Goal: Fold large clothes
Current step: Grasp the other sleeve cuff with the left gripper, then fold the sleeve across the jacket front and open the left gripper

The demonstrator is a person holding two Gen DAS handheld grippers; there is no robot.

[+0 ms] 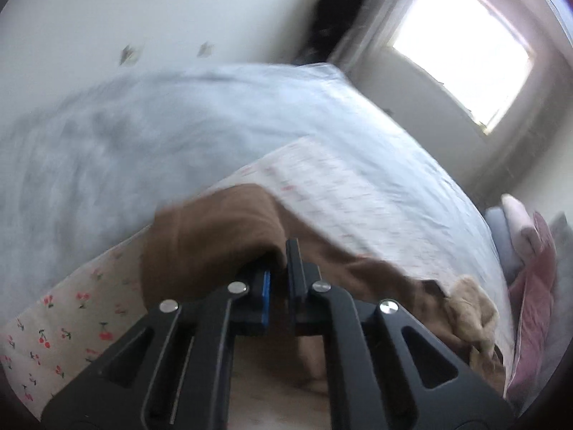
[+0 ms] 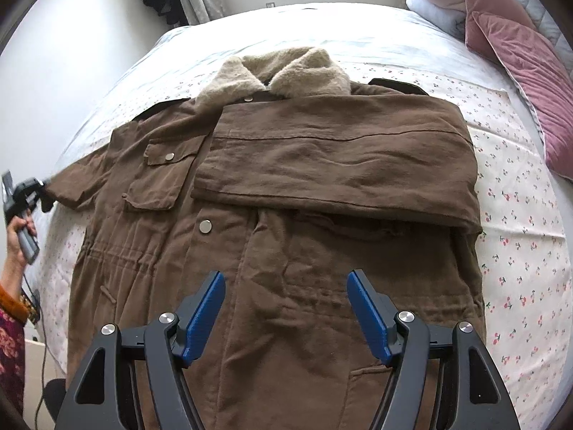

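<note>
A brown jacket (image 2: 286, 222) with a cream fleece collar (image 2: 297, 68) lies face up on the bed. One sleeve (image 2: 340, 165) is folded across its chest. My right gripper (image 2: 286, 286) hovers open above the jacket's lower front, with nothing between its blue pads. The other sleeve (image 2: 78, 182) stretches out to the left, where my left gripper (image 2: 44, 186) pinches its end. In the blurred left wrist view, that gripper (image 1: 283, 258) is shut on the brown sleeve cuff (image 1: 215, 229), which bunches over its fingertips.
A cherry-print sheet (image 2: 519, 215) covers a pale blue bedspread (image 1: 179, 125). Pink pillows (image 2: 519, 53) and folded blankets sit at the bed's far right. A hand (image 2: 18, 236) grips the left tool's handle, with a cable (image 2: 43, 358) hanging below. A window (image 1: 465, 46) is beyond.
</note>
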